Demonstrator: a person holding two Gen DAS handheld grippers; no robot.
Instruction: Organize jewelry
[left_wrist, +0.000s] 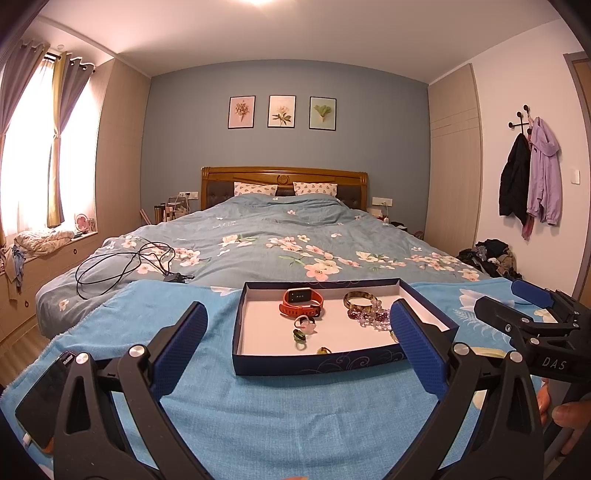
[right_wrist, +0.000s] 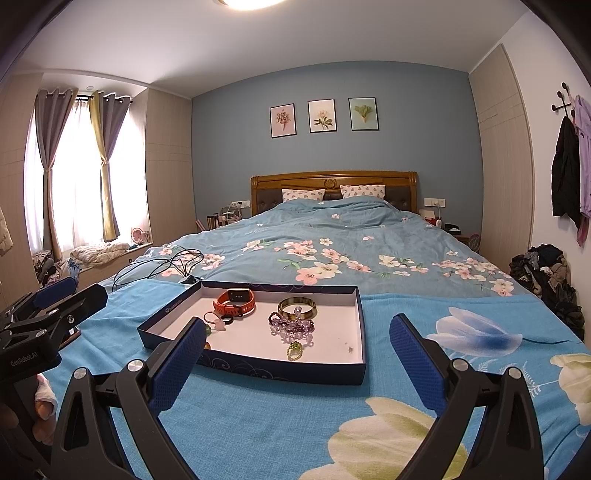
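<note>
Both claws are spread wide and empty: the left gripper (left_wrist: 299, 343) hangs just short of the box's near wall, and the right gripper (right_wrist: 297, 354) sits off the box's near right corner, above the blue floral towel (right_wrist: 258, 424). Ahead lies the shallow navy box (right_wrist: 258, 365), white inside, its long axis running left to right across the towel. In it, toward the back, the orange watch (right_wrist: 236, 301) lies on its side, strap looped, dark face tipped up and toward the cameras. To its right a brown bangle (right_wrist: 297, 308) lies flat, and a heap of purple beads (right_wrist: 291, 326) touches its near edge. A yellow-green ring (right_wrist: 294, 350) sits nearer the front wall. Left of centre, a pink ring (right_wrist: 218, 323) and a black ring (right_wrist: 226, 320) lie just beside the watch. A dark phone (left_wrist: 44, 398) rests on the towel, left of the left gripper.
</note>
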